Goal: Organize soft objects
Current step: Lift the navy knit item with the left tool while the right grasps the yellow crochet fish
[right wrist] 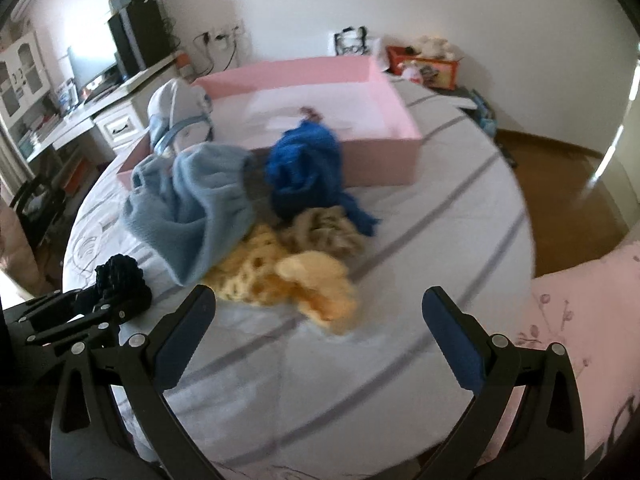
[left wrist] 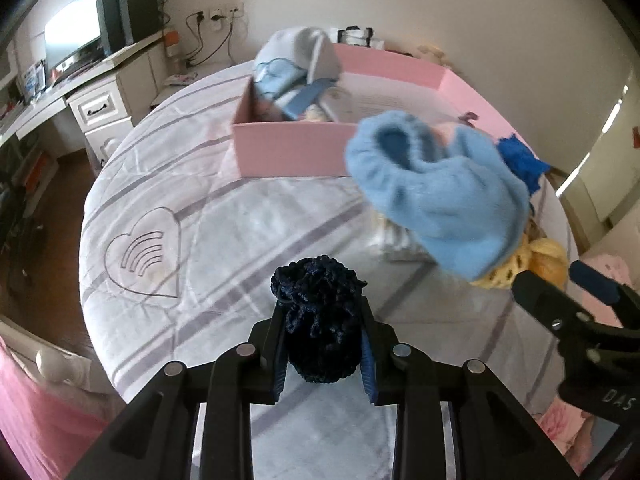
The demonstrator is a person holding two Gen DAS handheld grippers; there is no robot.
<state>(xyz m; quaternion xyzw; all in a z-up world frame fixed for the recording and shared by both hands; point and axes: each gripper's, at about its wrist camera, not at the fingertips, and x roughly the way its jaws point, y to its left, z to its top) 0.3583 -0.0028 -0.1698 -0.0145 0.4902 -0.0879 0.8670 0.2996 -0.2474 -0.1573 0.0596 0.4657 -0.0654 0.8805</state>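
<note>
**Ana:** Left wrist view first: how far along is the sorting? The pink box (left wrist: 288, 148) at the far side of the bed (left wrist: 224, 240) has a pale hat (left wrist: 296, 54) and some blue pieces in its left end; the rest of its floor looks bare.

**Ben:** So it's partly done, I'd say; a pile is left on the bed near the box: a light blue hat (right wrist: 200, 208), a royal blue knit (right wrist: 308, 168), a tan knit (right wrist: 324, 232) and a yellow knit (right wrist: 288, 280).

**Ana:** And the left gripper (left wrist: 323, 340)?

**Ben:** Its fingers are nearly closed, pressing on a navy pouch (left wrist: 320, 320) from both sides; the pouch fills the gap and its ruffled top pokes out past the tips; it seems lifted off the bed, though I can't be sure.

**Ana:** The right gripper (right wrist: 318, 320)?

**Ben:** Spread wide, nothing between the fingers; the yellow knit lies just beyond the tips, not touching; the box is well beyond, far and centre.
</note>
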